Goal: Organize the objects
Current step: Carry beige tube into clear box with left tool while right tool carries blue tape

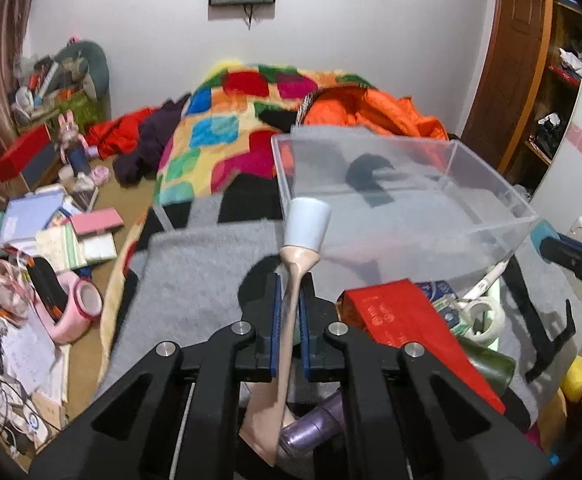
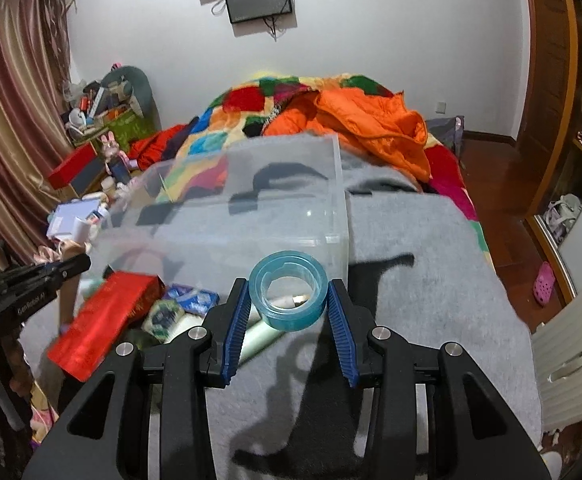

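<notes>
My left gripper is shut on a beige tube with a pale blue cap, held up just left of the clear plastic box; the tube shows faintly in the right wrist view. My right gripper is shut on a teal roll of tape, held at the near right corner of the clear box. The box sits empty on a grey blanket. The right gripper's tip shows at the left wrist view's right edge.
A red box, white tape roll, dark green bottle, purple bottle and blue packets lie on the grey blanket near the clear box. A colourful quilt and orange jacket lie behind. Cluttered floor at left.
</notes>
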`<action>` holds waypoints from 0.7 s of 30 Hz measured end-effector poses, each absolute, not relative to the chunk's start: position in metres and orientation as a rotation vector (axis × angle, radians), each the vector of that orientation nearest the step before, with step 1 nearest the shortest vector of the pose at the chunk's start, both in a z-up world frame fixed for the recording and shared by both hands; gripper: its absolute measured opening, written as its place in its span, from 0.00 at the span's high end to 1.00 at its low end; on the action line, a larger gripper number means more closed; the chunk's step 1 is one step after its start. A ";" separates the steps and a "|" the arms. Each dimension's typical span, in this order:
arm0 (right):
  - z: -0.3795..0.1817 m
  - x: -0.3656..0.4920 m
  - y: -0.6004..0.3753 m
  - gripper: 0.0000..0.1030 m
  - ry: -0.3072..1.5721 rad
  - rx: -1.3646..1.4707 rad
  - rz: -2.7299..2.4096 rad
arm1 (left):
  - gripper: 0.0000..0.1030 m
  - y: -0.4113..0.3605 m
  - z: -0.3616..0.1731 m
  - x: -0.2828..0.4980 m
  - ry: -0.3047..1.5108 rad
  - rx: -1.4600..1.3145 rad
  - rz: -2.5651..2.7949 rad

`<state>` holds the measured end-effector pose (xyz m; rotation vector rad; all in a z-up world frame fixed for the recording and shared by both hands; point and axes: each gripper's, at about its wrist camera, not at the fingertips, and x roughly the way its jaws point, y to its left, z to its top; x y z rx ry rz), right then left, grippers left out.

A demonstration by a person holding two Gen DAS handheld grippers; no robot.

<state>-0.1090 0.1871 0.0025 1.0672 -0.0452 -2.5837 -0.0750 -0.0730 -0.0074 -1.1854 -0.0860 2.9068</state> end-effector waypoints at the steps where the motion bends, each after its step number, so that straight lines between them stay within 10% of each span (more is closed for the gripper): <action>1: 0.005 -0.111 0.187 0.65 -0.054 1.057 -2.581 | 0.95 -0.072 -0.004 -0.074 -0.083 -1.171 2.910; 21: 0.011 -0.153 0.159 0.65 -0.058 1.005 -2.525 | 0.93 -0.077 0.008 -0.094 -0.140 -1.177 2.774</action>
